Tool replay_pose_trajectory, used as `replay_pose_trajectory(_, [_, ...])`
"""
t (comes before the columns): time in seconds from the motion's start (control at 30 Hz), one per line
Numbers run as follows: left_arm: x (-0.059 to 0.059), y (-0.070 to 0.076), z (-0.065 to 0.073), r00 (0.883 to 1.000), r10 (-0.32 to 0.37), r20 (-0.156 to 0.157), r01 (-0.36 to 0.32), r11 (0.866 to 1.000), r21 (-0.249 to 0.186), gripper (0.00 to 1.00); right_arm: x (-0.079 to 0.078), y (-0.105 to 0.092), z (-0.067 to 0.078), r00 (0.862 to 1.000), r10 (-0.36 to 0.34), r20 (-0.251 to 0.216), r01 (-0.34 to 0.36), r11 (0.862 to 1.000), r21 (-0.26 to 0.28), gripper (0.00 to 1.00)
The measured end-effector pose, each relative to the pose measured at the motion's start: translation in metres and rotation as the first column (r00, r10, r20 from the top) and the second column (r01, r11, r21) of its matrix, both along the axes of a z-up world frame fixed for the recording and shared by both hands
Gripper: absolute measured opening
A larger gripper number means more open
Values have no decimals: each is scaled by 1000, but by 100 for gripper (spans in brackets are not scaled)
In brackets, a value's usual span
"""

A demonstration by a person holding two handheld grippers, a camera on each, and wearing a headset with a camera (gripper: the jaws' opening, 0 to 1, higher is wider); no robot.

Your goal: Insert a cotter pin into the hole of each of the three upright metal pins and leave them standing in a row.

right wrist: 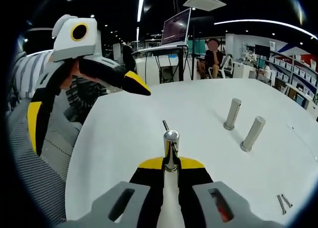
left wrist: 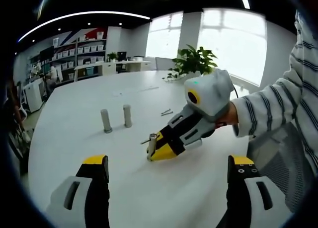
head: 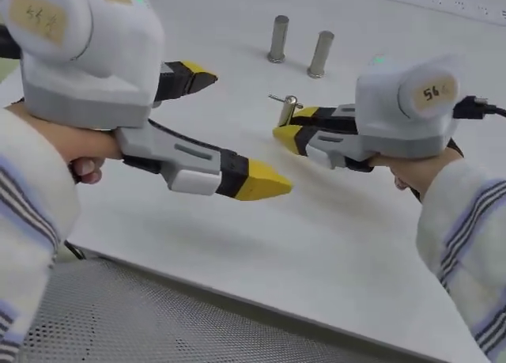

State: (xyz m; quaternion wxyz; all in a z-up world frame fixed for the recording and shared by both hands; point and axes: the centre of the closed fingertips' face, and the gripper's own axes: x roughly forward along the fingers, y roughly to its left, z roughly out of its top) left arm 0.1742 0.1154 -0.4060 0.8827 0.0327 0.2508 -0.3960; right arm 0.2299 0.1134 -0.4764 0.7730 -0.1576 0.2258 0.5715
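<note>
White counter (head: 237, 244) is carrying two bare metal pins (head: 278, 39) standing side by side at the back. Right gripper (head: 291, 124) is clamping the third pin (right wrist: 171, 146) upright, a cotter pin (head: 277, 99) poking through its top. Left gripper (head: 251, 134) is hovering nearby, jaws spread wide, gripping nothing. Spare cotter pins (right wrist: 283, 202) are lying well apart.

Bright even light, soft shadows, fisheye-warped edges

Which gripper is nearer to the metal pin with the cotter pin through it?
Right. The right gripper is shut on that metal pin, which stands between its jaws. The left gripper is open and hangs off to the side, clear of it.
</note>
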Motion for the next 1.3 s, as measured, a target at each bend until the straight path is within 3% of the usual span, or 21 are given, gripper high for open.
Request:
replay_pose_trajectory(0.3, [5,9,3,1000,30,6,-30,1000,-1,99,-1,9,-8,1000,-8,-18,8,1000,2,4])
replay_pose_trajectory(0.63, [4,7,0,1000,27,-1,-27,1000,4,99,2,12,-8,999,-21,-30,22,999,24,4])
replay_pose_trajectory(1.3, [8,12,0,999,46,-3,-46,999,14,99,2,15,-8,1000,-20,-3,20,1000,6,4])
